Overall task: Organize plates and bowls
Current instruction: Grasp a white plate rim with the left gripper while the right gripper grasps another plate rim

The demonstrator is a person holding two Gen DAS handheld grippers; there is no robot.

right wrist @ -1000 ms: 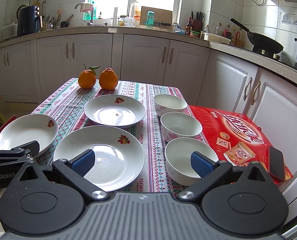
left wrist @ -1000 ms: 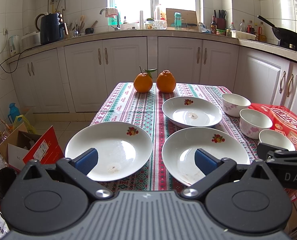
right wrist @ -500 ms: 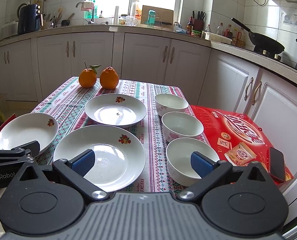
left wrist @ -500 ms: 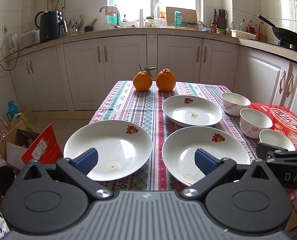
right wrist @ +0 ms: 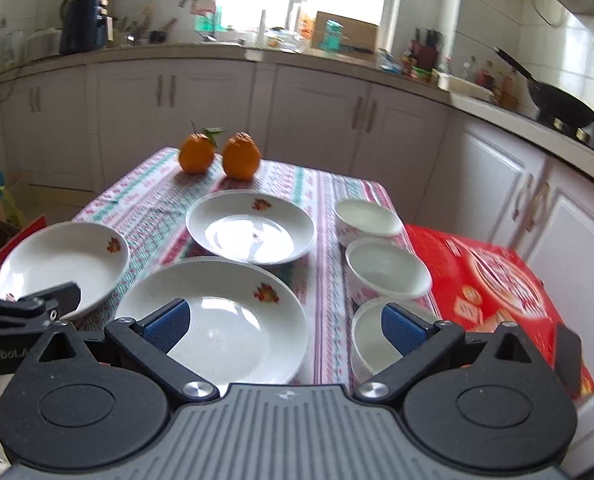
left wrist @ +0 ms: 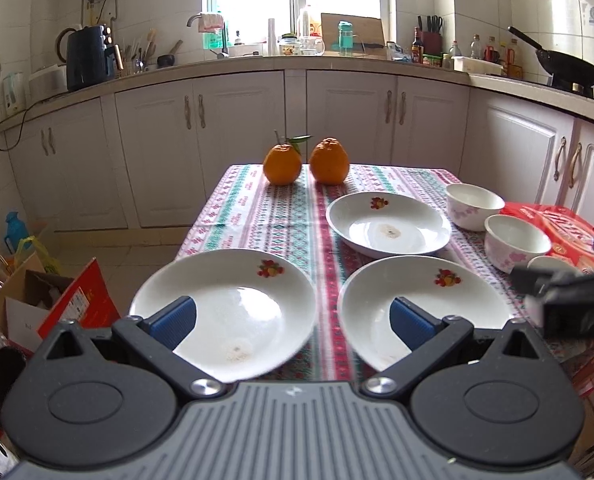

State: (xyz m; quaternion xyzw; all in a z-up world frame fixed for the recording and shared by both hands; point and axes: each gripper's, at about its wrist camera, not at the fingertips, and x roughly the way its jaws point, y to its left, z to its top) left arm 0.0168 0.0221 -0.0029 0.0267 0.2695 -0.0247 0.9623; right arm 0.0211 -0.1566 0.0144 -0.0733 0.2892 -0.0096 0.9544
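Three white plates with fruit motifs lie on the patterned tablecloth: near left (left wrist: 233, 304) (right wrist: 65, 264), near middle (left wrist: 425, 300) (right wrist: 225, 320), and far middle (left wrist: 389, 228) (right wrist: 253, 228). Three white bowls stand in a row at the right: far (left wrist: 475, 200) (right wrist: 367, 220), middle (left wrist: 517, 240) (right wrist: 387, 272), near (right wrist: 373, 340). My left gripper (left wrist: 293, 320) is open and empty above the near table edge between the two near plates. My right gripper (right wrist: 283, 324) is open and empty between the near middle plate and the near bowl.
Two oranges (left wrist: 307, 160) (right wrist: 217, 156) sit at the table's far end. A red box (right wrist: 493, 292) with a phone (right wrist: 569, 352) lies at the right. Cardboard boxes (left wrist: 49, 304) stand on the floor at the left. Kitchen cabinets (left wrist: 297, 128) run behind the table.
The right gripper has swung and moved to the left, its view now blurred. The left gripper has edged slightly forward. Both stay open and empty.
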